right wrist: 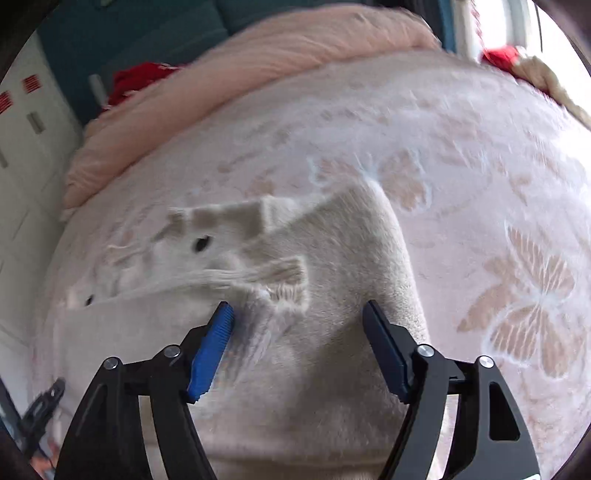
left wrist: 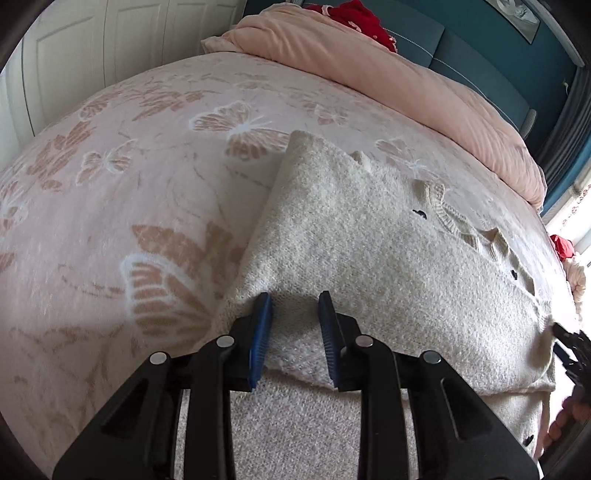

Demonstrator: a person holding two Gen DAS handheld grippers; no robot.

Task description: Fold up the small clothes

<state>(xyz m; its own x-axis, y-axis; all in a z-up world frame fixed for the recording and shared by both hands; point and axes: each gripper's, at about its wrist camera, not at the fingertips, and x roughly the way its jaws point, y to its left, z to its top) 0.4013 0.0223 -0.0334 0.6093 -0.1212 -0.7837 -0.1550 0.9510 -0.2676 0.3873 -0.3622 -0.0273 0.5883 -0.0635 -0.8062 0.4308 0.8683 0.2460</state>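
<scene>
A cream knitted cardigan [left wrist: 369, 254] with small dark buttons lies partly folded on a pink butterfly-patterned bedspread [left wrist: 110, 221]. My left gripper [left wrist: 294, 299] is open, its blue pads just above the folded top layer near the garment's left edge, holding nothing. In the right wrist view the same cardigan [right wrist: 325, 295] lies below my right gripper [right wrist: 297, 310], which is wide open and empty over the ribbed cuff of a folded sleeve [right wrist: 273, 280]. The right gripper also shows at the right edge of the left wrist view [left wrist: 572, 354].
A rolled peach duvet [left wrist: 388, 74] runs along the far side of the bed, with red fabric [left wrist: 354, 18] behind it. White wardrobe doors [left wrist: 92, 44] stand at the far left. More red and cream clothes [right wrist: 517, 59] lie near the window.
</scene>
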